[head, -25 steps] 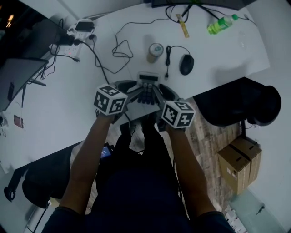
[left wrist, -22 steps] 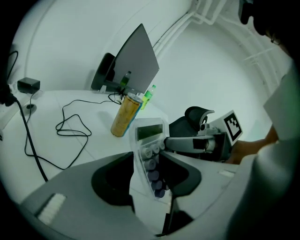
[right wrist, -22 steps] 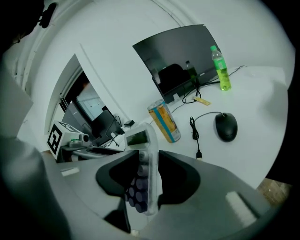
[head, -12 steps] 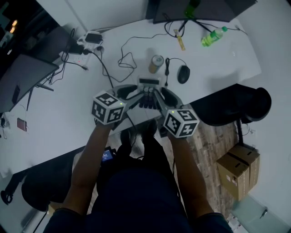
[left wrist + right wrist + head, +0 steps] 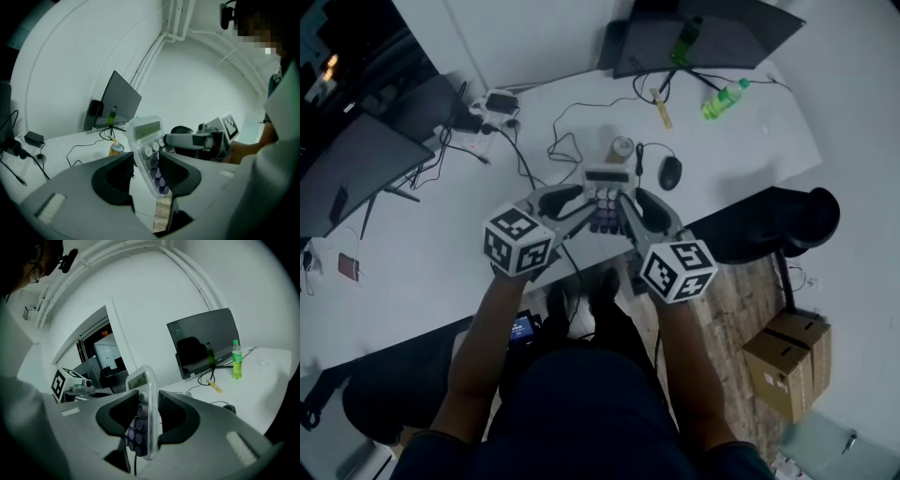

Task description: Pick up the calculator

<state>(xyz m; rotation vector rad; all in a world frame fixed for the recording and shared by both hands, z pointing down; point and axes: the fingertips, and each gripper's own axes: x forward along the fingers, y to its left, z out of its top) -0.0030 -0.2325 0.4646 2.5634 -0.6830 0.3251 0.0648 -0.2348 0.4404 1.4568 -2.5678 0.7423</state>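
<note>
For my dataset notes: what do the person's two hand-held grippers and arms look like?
The left hand-held gripper and the right hand-held gripper each have a grey body with two broad jaws lined with black pads, and carry a white cube printed with black square markers. No sleeves cover the forearms.

A white desk [image 5: 750, 150] carries a dark monitor [image 5: 722, 37], a green bottle [image 5: 720, 97], a black mouse [image 5: 670, 172] near a can [image 5: 622, 148], and loose cables [image 5: 565, 148], while a cardboard box [image 5: 787, 361] sits on the floor.

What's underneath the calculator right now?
The calculator hangs between the left tongs and right tongs above the white desk's near edge. The spot directly beneath is covered.
</note>
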